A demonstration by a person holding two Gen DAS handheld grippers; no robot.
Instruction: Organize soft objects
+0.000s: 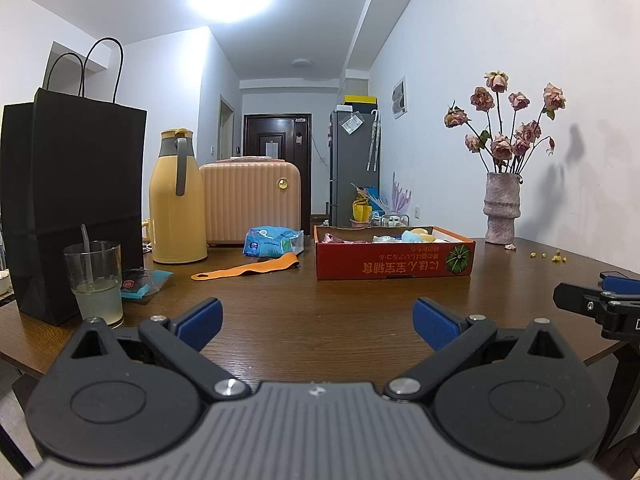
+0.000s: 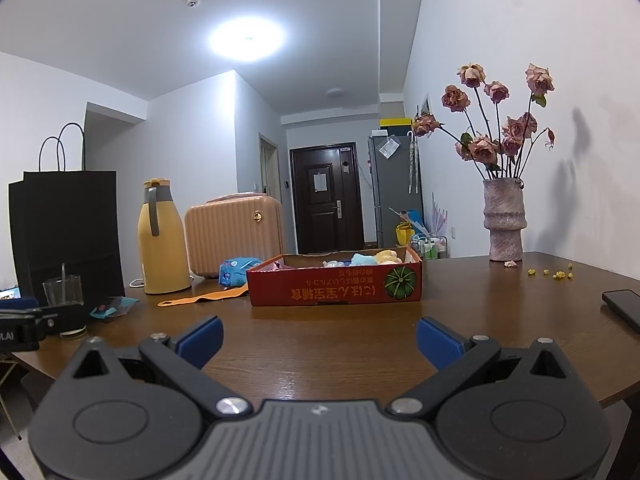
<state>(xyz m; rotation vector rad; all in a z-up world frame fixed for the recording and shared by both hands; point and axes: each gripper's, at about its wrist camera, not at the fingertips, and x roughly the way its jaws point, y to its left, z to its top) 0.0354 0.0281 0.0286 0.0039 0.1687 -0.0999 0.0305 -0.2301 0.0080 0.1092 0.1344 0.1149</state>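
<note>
A shallow red cardboard box with a pumpkin print stands mid-table; soft pastel items, blue, yellow and pink, lie inside it. An orange fabric strip lies flat on the wood left of the box, beside a blue plastic pack. My left gripper is open above the near table, nothing between its blue pads. My right gripper is open too, holding nothing, a stretch short of the box. Each gripper shows at the edge of the other's view.
On the left stand a black paper bag, a glass with a straw, a yellow thermos jug and a pink case. A vase of dried roses stands far right by the wall. A dark phone lies at the right edge.
</note>
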